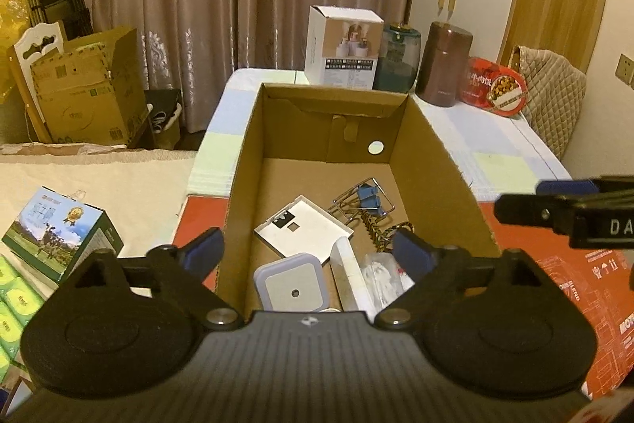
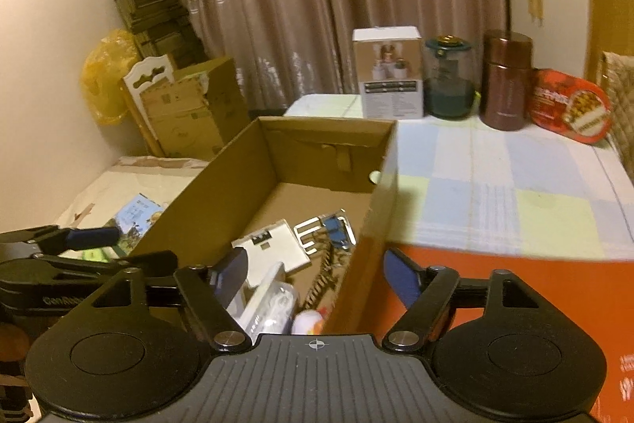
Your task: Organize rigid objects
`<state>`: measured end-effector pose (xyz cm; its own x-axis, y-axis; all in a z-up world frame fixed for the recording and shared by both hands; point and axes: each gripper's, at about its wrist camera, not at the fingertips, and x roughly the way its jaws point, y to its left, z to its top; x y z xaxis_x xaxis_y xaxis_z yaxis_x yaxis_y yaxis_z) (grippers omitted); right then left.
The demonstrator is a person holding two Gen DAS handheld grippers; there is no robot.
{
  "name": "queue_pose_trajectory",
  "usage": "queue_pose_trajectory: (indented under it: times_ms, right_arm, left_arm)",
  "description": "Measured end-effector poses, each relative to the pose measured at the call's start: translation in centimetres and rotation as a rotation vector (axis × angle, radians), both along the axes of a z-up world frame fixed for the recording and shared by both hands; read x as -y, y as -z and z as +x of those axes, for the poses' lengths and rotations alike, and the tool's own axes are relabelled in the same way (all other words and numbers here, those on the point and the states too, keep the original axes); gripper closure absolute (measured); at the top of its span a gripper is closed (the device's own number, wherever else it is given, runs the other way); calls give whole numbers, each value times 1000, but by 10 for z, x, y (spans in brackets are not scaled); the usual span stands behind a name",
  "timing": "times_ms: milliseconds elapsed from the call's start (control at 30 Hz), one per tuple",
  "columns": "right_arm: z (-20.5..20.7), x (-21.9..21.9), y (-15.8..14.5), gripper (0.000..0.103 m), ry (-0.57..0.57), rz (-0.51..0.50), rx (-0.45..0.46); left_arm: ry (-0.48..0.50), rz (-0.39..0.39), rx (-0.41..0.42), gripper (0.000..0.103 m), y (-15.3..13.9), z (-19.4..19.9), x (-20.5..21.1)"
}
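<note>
Left tool is hovering over the near end of the cardboard box, fingers spread apart, nothing between them. Right tool is straddling the box's right wall near its near corner, fingers also wide apart and holding nothing.

Inside the box, at the near end: white flat card, blue binder clips just behind it, braided chain to its right, square grey-white night light, white block and clear packet. Far half of the box floor is lying bare. Box walls are standing upright, top open.

Behind the box on the checked desk: white carton, teal jar, brown canister, red tin. Desk surface right of the box is showing open.

Left view alone is showing the night light and the green printed box left of the cardboard box. Right view is showing an orange-white item at the box's near wall; too blurred to identify. Right view is blurred on its right side.
</note>
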<state>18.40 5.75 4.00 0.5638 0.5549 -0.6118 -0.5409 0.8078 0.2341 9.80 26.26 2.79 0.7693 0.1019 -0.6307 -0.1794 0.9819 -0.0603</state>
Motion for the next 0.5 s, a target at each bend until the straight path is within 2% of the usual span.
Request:
queue_pose_trajectory:
  times_ms: [133, 333, 500]
  right_arm:
    - [-11, 13, -5, 26, 50, 9, -37]
    - [-33, 26, -15, 24, 72, 5, -49]
    - [-54, 33, -24, 23, 81, 1, -41]
  left_arm:
    - [-10, -24, 19, 6, -11, -12, 2]
    - [-30, -17, 56, 2, -30, -38, 8]
    - [-39, -27, 32, 2, -40, -55, 15]
